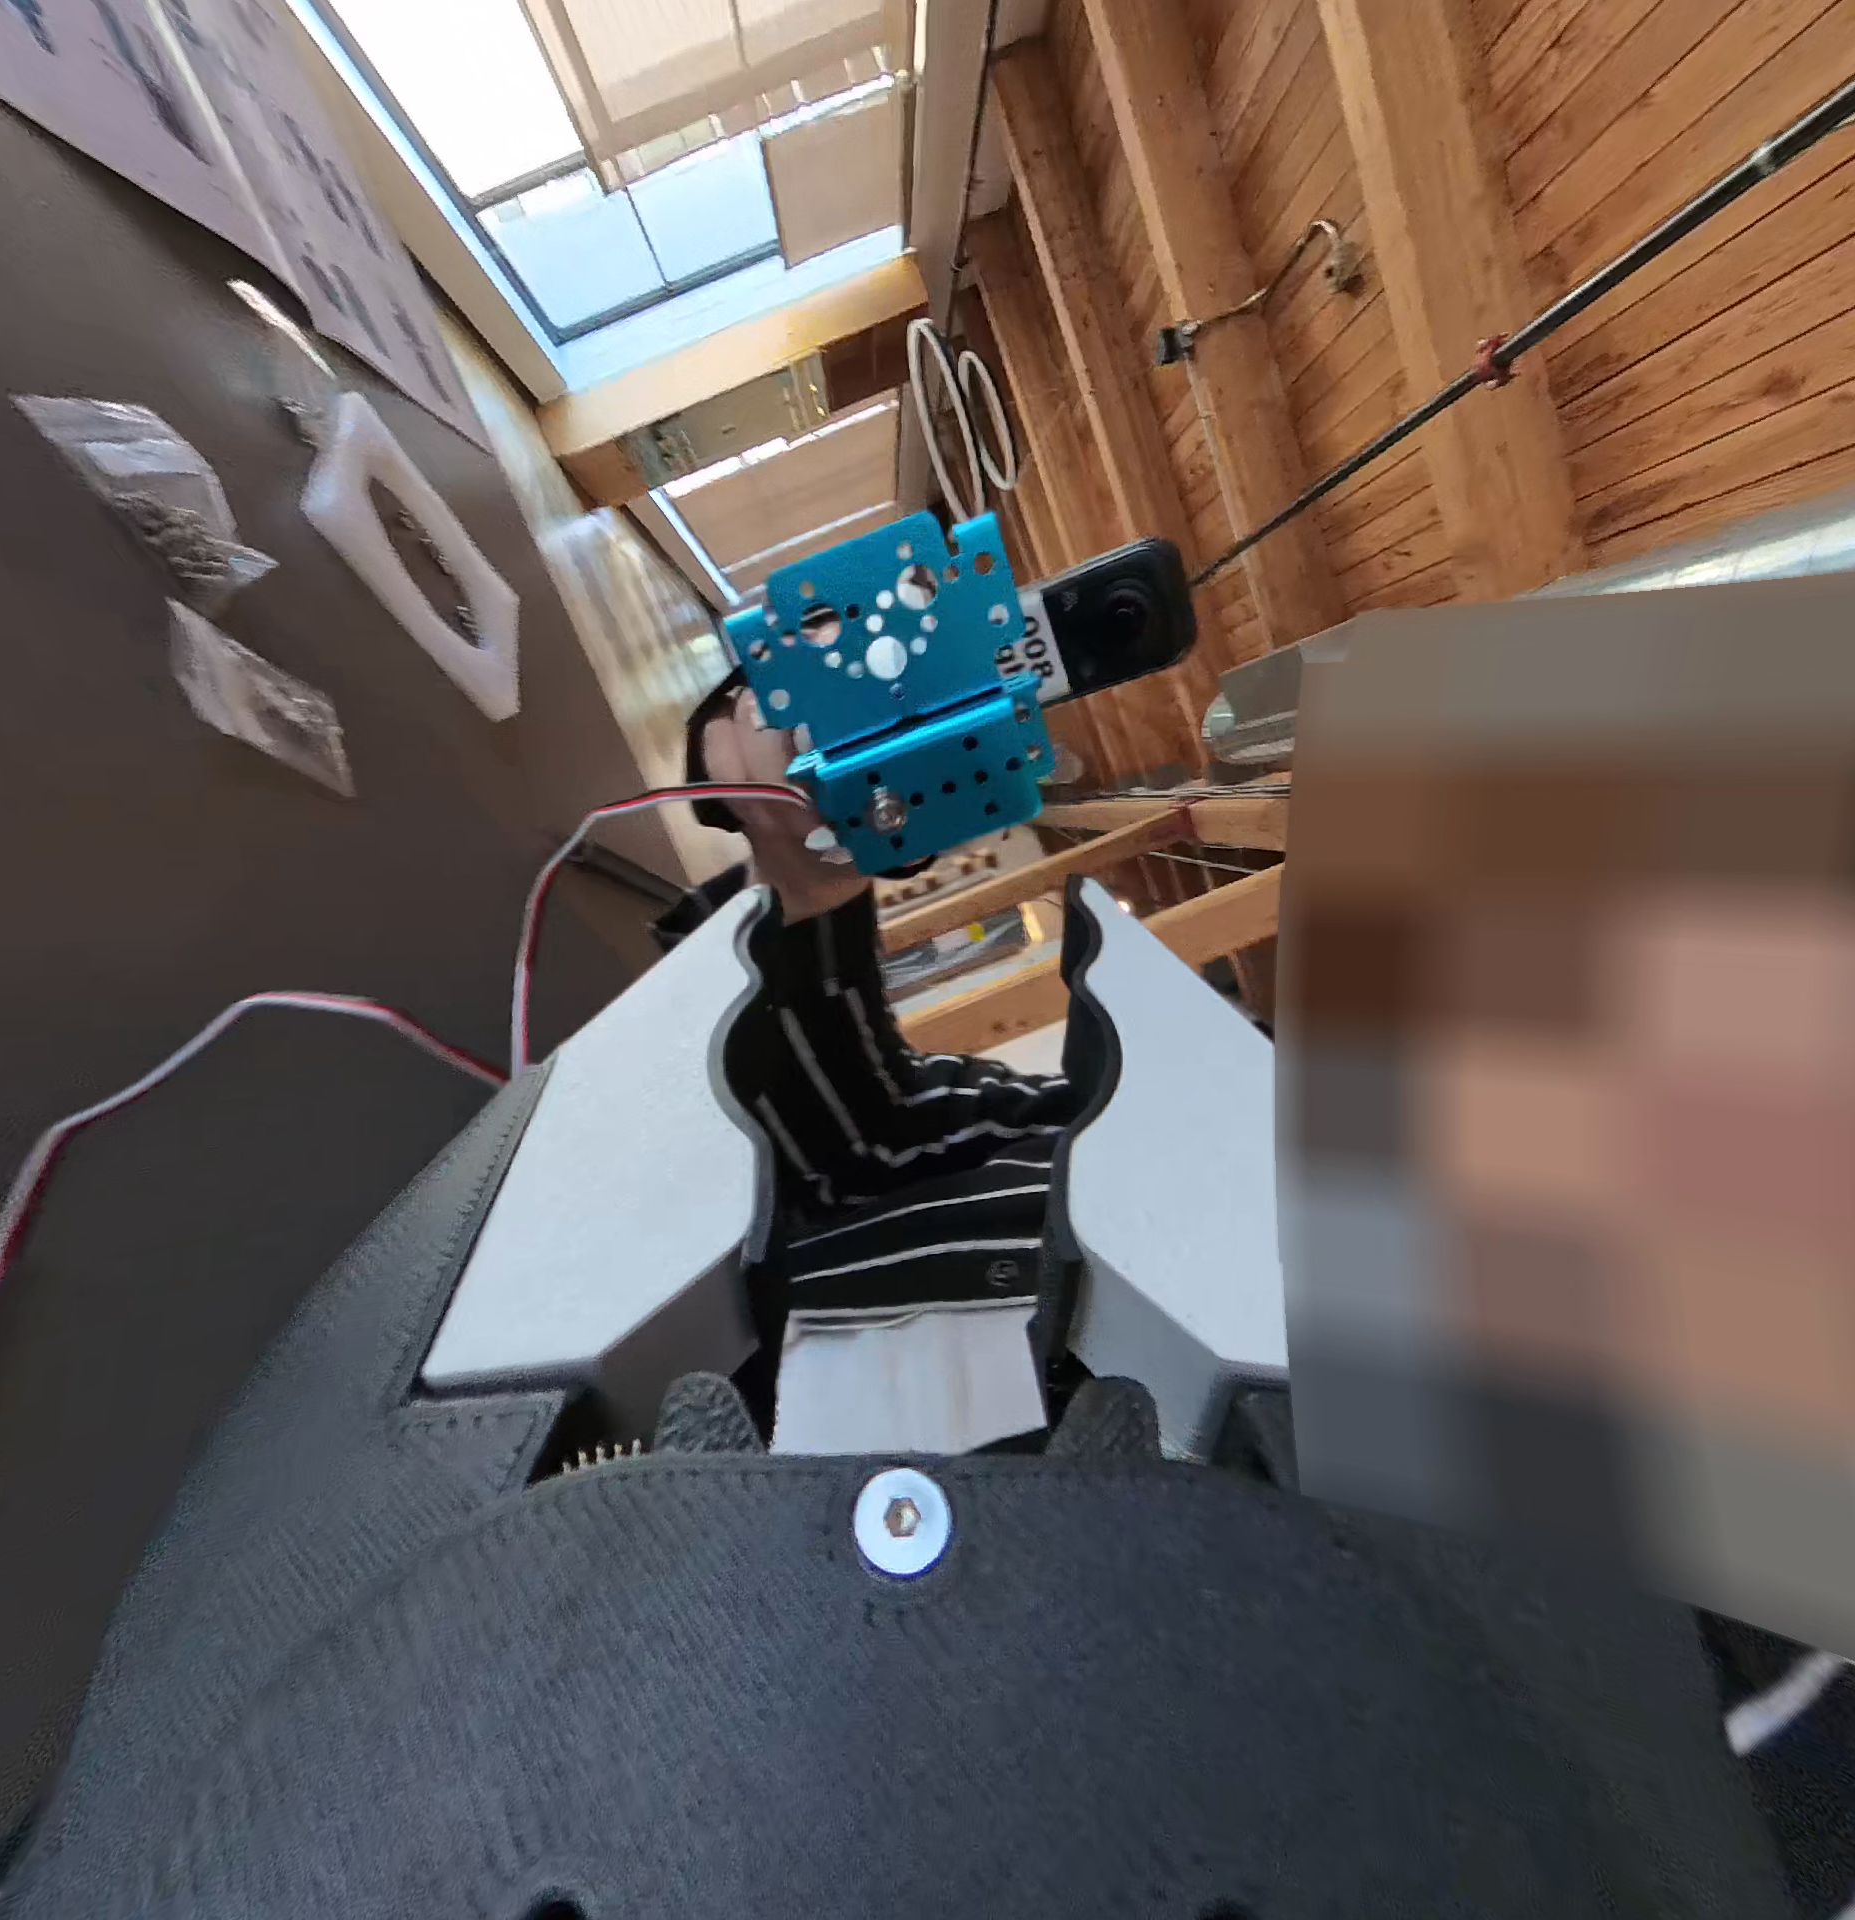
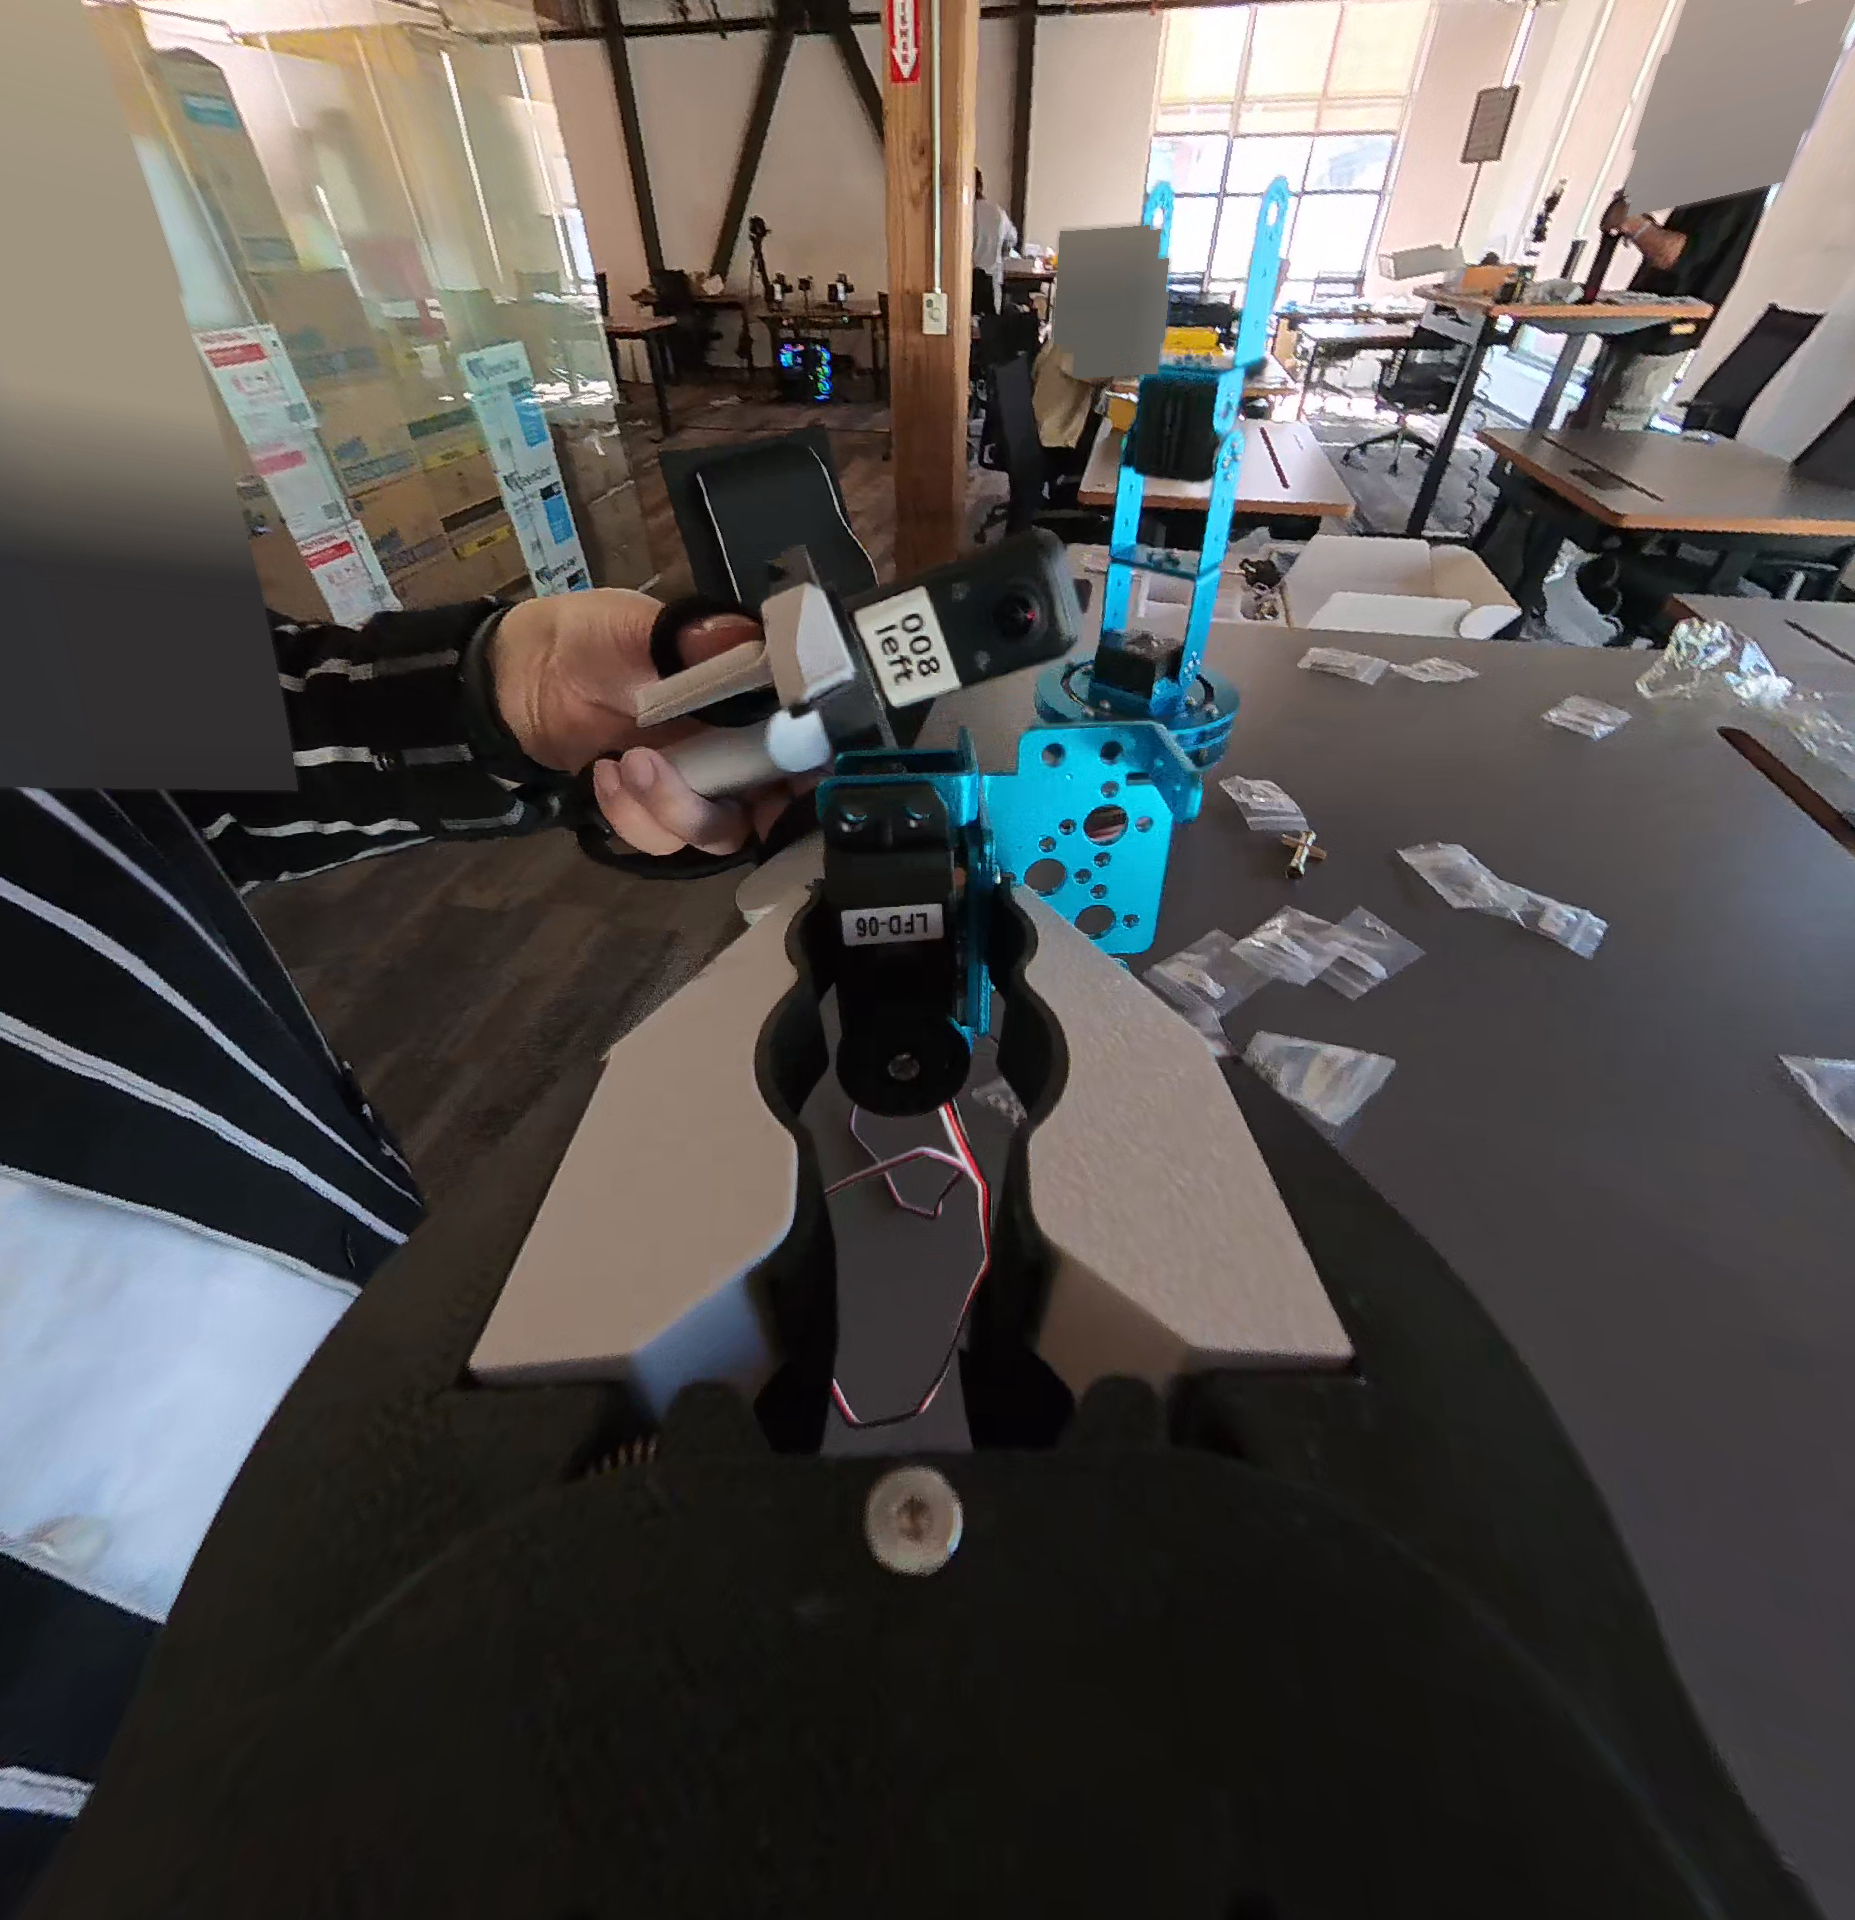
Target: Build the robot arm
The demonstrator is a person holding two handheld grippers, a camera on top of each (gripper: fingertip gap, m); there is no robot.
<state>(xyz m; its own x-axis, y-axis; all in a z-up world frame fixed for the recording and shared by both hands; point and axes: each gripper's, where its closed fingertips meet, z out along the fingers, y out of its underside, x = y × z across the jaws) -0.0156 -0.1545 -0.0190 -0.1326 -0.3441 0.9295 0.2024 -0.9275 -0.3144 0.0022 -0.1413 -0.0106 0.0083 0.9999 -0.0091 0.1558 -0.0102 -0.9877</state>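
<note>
Black housing (image 2: 902,1662) fills the near frame. Ahead of it, the right gripper (image 2: 907,920) has its grey fingers (image 2: 694,1122) pinching a black servo (image 2: 892,997) by its sides. The servo is up in the air over the near edge of the bench (image 2: 1525,1247), in front of a blue arm (image 2: 1183,582). A blue bracket (image 2: 1094,852) with holes is bolted to it and sticks out to one side. A red-white-black lead (image 2: 902,1195) loops down between the fingers. The servo case is smooth and labelled, with a round horn facing the camera. The left gripper (image 1: 918,899) has its fingers spread and empty, and points at the bracket (image 1: 871,634) from well apart. Parts bags (image 2: 1318,945) lie scattered on the bench. Risks, as I judge them: the grip is near the tips on a slick case, and the bracket's off-centre weight could twist or slip the servo out. The lead (image 1: 549,883) could snag on a finger and tug the servo loose. A drop would likely hit the bench edge or the floor.
</note>
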